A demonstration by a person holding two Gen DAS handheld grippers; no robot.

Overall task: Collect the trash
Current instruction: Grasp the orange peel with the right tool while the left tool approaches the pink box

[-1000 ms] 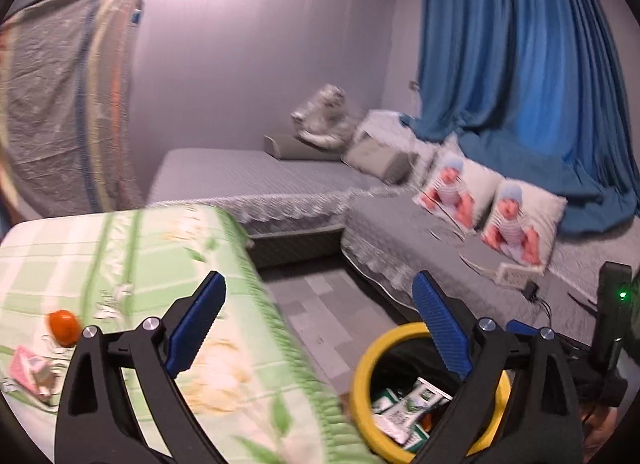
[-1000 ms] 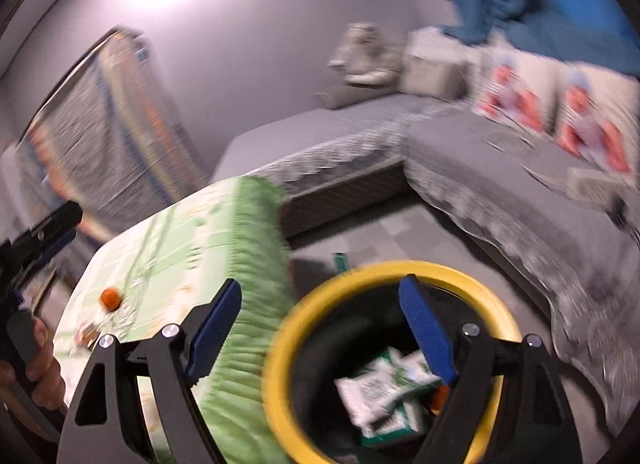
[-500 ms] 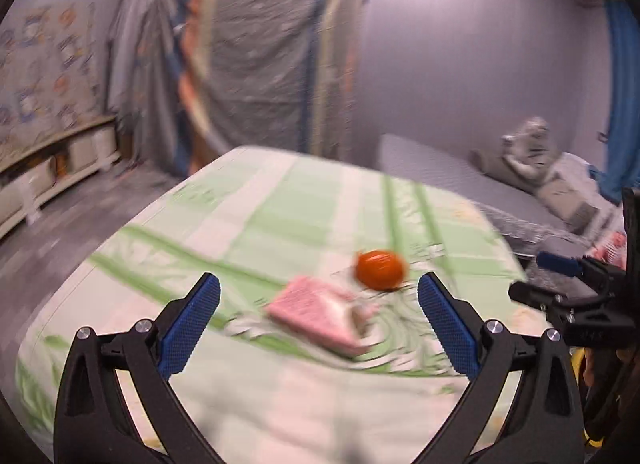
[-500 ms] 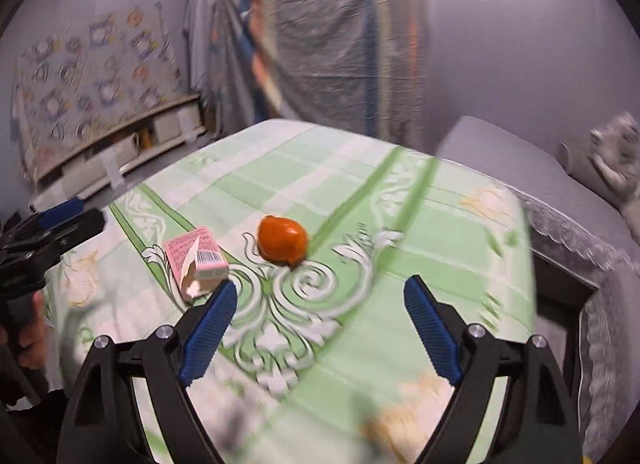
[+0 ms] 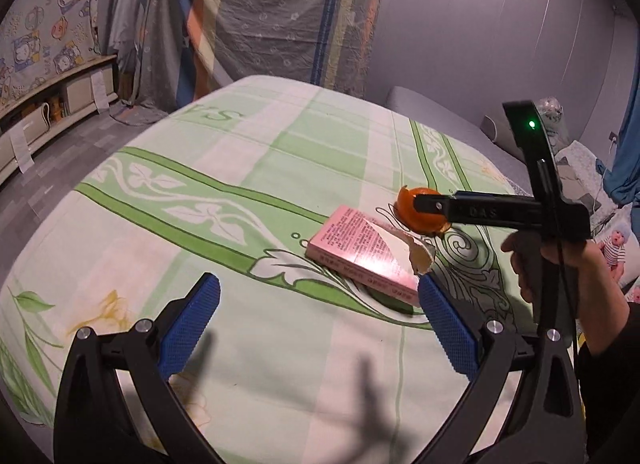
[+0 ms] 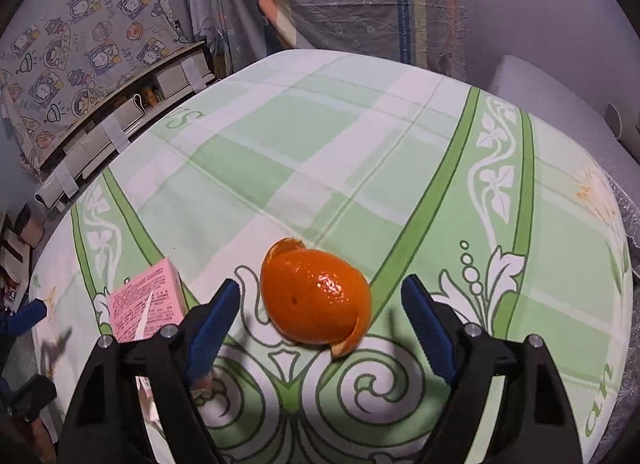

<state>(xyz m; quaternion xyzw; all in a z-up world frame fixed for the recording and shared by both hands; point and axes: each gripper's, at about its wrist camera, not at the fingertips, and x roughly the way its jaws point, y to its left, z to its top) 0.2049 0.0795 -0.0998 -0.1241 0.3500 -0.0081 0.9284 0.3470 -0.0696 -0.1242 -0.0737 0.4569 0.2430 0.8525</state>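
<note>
A green-and-white leaf-patterned cloth covers the desk, with draped grey sheets behind. The hollow orange citrus peel rests on the cloth, just ahead of the right hand-held gripper, whose jaws stand wide and empty. The torn pink cardboard box lies just beside the peel. The left hand-held gripper is also wide, empty, near the box.

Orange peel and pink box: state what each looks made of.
Orange peel: citrus rind, glossy and dimpled, with a curled torn edge; apparently hollow. Pink box: thin printed cardboard, slightly shiny, its torn flap showing a pale inside.
</note>
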